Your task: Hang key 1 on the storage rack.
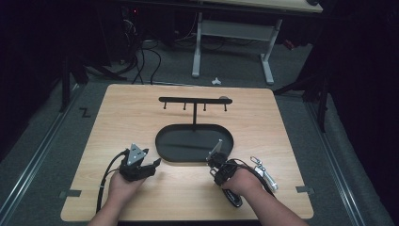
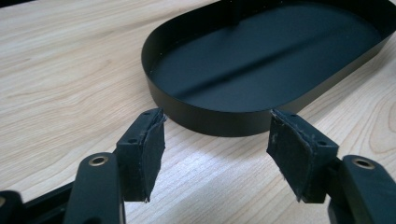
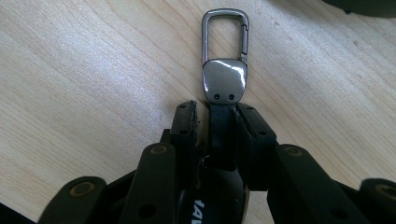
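Right tongs (image 3: 217,122) nearly closed around the key fob's strap (image 3: 223,123), its carabiner (image 3: 224,35) lying just ahead; left tongs (image 2: 212,154) gape empty.

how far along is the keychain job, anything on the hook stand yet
Early stage. Nothing looks done: the black hook stand has bare hooks and its black oval tray holds nothing. In hand: the right claw is around the black strap of the silver carabiner keychain, which lies on the light wooden table; whether both pads press is unclear. The left claw waits open. Lifting and hanging remain.
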### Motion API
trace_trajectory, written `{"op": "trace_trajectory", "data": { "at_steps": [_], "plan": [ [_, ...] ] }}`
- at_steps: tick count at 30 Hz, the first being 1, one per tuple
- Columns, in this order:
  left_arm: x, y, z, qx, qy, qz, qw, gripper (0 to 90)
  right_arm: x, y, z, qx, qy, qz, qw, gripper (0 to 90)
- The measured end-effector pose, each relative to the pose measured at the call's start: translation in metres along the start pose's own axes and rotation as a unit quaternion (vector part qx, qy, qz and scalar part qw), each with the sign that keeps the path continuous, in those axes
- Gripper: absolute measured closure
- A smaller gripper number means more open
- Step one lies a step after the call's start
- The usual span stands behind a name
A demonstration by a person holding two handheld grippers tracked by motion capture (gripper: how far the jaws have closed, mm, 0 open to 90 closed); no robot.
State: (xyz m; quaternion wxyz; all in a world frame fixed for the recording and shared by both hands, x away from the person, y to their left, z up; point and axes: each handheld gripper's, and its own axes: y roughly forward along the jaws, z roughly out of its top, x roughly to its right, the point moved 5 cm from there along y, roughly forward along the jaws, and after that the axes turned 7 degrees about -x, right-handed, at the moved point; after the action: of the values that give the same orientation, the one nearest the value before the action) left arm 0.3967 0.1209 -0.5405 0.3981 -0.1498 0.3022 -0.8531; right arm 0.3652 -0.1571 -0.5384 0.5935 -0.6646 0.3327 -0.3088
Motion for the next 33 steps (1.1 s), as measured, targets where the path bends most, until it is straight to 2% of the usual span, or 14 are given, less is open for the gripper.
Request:
{"op": "trace_trajectory", "data": {
  "at_steps": [2, 4, 9, 13, 17, 28, 33],
  "plan": [
    [-0.0002, -0.0008, 0.0014, 0.007, -0.009, -0.01, 0.9999, 36.9, -0.0008, -0.0001, 0.0018, -0.006, -0.01, -0.003, 0.9999, 74.2],
    [0.0, -0.0024, 0.0023, 0.013, -0.01, -0.009, 0.9998, 37.4, -0.0028, -0.0002, 0.0024, -0.008, -0.012, 0.001, 0.9999, 77.4],
    [0.0003, -0.0067, 0.0035, 0.021, -0.007, -0.009, 0.9997, 37.9, -0.0029, -0.0002, 0.0027, -0.01, -0.008, 0.005, 0.9999, 77.8],
    [0.0004, -0.0039, 0.004, 0.017, -0.004, -0.007, 0.9998, 38.1, -0.0019, -0.0001, 0.0038, -0.015, -0.015, 0.007, 0.9998, 78.2],
    [0.0031, -0.0018, 0.004, 0.011, 0.009, 0.0, 0.9999, 38.0, -0.0005, -0.0002, 0.0047, -0.02, -0.023, 0.008, 0.9995, 79.4],
    [0.0071, -0.0035, 0.0036, 0.009, 0.018, -0.002, 0.9998, 38.0, -0.0031, 0.0, -0.0003, 0.008, -0.047, -0.004, 0.9988, 81.0],
    [0.0062, -0.0012, 0.003, 0.005, 0.019, -0.001, 0.9998, 38.0, -0.0003, 0.0, -0.0007, 0.009, -0.05, 0.009, 0.9987, 81.0]
  ]
}}
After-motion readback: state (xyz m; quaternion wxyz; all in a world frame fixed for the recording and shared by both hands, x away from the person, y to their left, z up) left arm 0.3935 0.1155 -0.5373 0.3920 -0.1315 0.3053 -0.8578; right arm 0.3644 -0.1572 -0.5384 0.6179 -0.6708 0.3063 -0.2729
